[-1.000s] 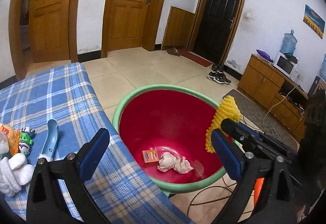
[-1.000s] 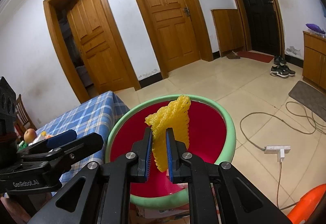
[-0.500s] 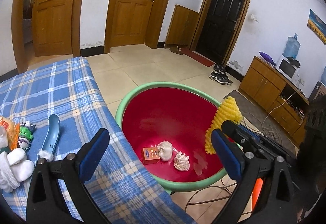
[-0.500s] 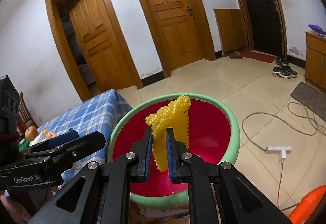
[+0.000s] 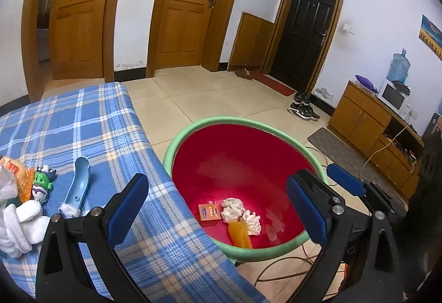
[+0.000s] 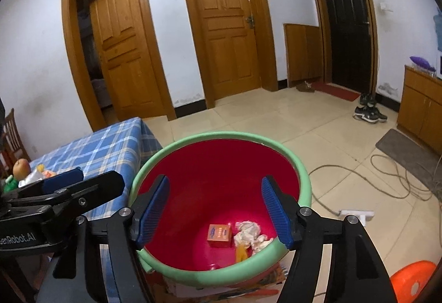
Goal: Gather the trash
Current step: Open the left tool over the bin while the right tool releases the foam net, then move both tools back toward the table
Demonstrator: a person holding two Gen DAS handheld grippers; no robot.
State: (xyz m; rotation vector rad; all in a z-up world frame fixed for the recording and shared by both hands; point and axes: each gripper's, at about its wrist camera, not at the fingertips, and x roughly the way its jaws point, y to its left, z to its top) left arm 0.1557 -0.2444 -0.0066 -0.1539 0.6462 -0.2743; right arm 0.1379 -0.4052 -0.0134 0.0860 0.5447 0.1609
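Observation:
A red basin with a green rim stands beside the table. On its bottom lie a yellow foam net, crumpled white tissues and a small orange box. My right gripper hangs over the basin; its jaws are opening and nothing is between them. My left gripper stands open over the table edge and basin, empty.
The blue plaid tablecloth carries a light blue scoop, a green toy, an orange packet and white socks. Cables and a power strip lie on the tiled floor. An orange stool is at lower right.
My right gripper has opened and let go of the yellow foam net, which now lies on the basin's bottom beside the tissues. The left gripper stays open.

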